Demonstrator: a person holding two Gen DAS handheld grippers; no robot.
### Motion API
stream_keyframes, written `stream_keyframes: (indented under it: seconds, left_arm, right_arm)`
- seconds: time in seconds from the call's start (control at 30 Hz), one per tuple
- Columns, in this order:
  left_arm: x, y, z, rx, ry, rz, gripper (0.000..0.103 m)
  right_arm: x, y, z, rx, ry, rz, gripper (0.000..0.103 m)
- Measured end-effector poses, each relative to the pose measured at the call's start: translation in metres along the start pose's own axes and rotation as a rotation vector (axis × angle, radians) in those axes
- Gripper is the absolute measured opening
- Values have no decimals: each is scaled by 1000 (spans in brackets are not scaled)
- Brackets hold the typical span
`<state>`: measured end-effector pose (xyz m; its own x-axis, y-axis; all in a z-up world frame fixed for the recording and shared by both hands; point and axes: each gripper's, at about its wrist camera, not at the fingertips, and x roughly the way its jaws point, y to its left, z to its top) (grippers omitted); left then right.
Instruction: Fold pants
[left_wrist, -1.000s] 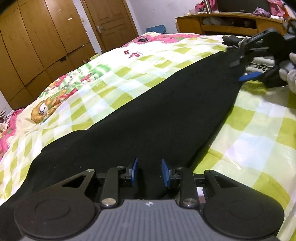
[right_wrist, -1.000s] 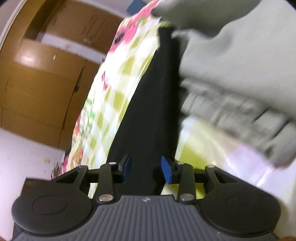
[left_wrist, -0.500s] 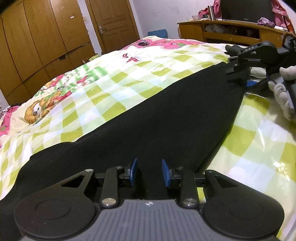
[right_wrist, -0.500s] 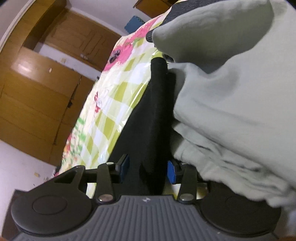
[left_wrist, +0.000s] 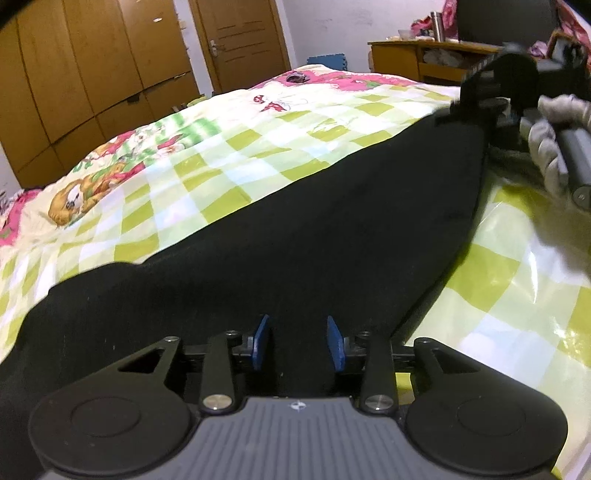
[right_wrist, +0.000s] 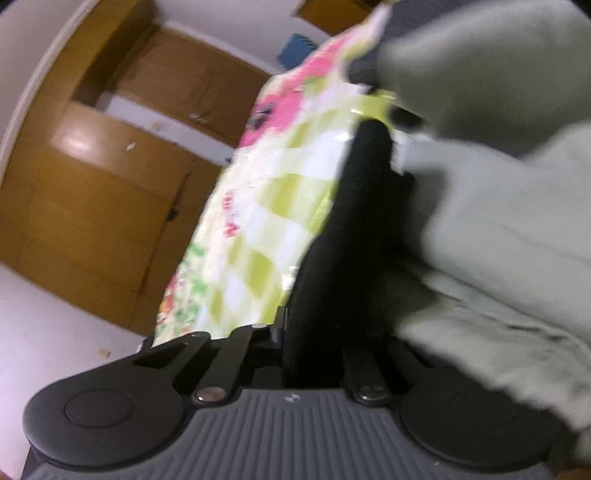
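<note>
right now i see the black pants (left_wrist: 303, 236) spread flat across the checked bedspread (left_wrist: 207, 155), running from just under my left gripper (left_wrist: 297, 343) to the far right, where the right gripper (left_wrist: 506, 92) sits at their far end in a gloved hand (left_wrist: 554, 147). my left jaws stand apart, blue pads (left_wrist: 260, 341) on either side of a ridge of the black cloth, not pinching it. in the right wrist view the picture is blurred; the black pants (right_wrist: 340, 258) run up between the jaws of the right gripper (right_wrist: 314, 354), which look closed on the cloth. a pale grey garment (right_wrist: 498, 221) lies against the pants on their right. beyond the bedspread stand a wooden wardrobe (left_wrist: 85, 74) and a door (left_wrist: 240, 40).
</note>
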<state>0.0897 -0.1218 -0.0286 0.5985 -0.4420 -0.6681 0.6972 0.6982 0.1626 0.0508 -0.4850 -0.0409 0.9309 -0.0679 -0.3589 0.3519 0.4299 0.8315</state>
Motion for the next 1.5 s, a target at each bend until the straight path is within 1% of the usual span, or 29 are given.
stream_keyframes:
  seconds: [0.07,0.13,0.17,0.23,0.3,0.33,0.37,0.43,0.5,0.63,0.77,0.83,0.93,1.03,1.1,1.27,1.3,1.33,1.37,1.43,1.5]
  left_arm:
    - [-4,3,-2,-15,-6,-4,50]
    - [-10,8,-6,-32,-14,-6,51]
    - [-15,11,-8,-42,-19,-4,51]
    - [-26,20,-14,-60,-29,9,51]
    - [-38,31,-23,-84,-34,28,51]
    - [-44,39,-29,-101,-36,40,51]
    - [-51,47,-35,-116,-38,52,51]
    - [-65,65,-49,-152,-40,82,51]
    - [-77,81,-64,-188,-38,113,51]
    - [-95,108,-92,-245,-20,177,51]
    - [-111,130,-115,-304,-19,202,51]
    - [-118,139,-124,-327,-23,205,52]
    - [-127,148,-134,-356,-41,210,53]
    - [-134,154,-141,-379,-58,215,53]
    - [-138,157,-144,-391,-70,218,53]
    - [-149,159,-152,-409,-94,228,53]
    - [-155,156,-154,-410,-97,230,53]
    - [-157,157,-155,-411,-100,234,53]
    - [-160,157,-155,-413,-103,238,53]
    - [-167,158,-158,-423,-112,250,54]
    - [-173,160,-162,-443,-118,260,54]
  right_arm:
    - [-4,30,-2,-112,-6,21,10]
    - [-5,65,-10,-223,8,57,10]
    - [-3,83,-15,-276,18,74,10]
    - [0,126,-35,-423,47,110,10]
    - [4,167,-66,-592,78,143,10]
    - [6,190,-88,-696,101,164,10]
    - [8,206,-108,-772,122,180,10]
    - [15,237,-154,-915,183,221,10]
    - [21,258,-200,-1011,254,268,10]
    - [34,286,-288,-1086,432,354,9]
    - [45,290,-357,-1158,572,353,9]
    - [41,289,-381,-1244,580,346,10]
    - [39,289,-404,-1358,559,321,10]
    - [36,285,-410,-1379,554,278,14]
    - [38,287,-412,-1397,569,262,18]
    - [37,302,-430,-1474,539,275,21]
    - [37,304,-435,-1489,537,272,19]
    - [40,306,-435,-1469,553,263,17]
    - [44,308,-432,-1407,579,254,11]
    - [51,314,-416,-1254,596,237,10]
    - [54,324,-398,-1095,596,243,10]
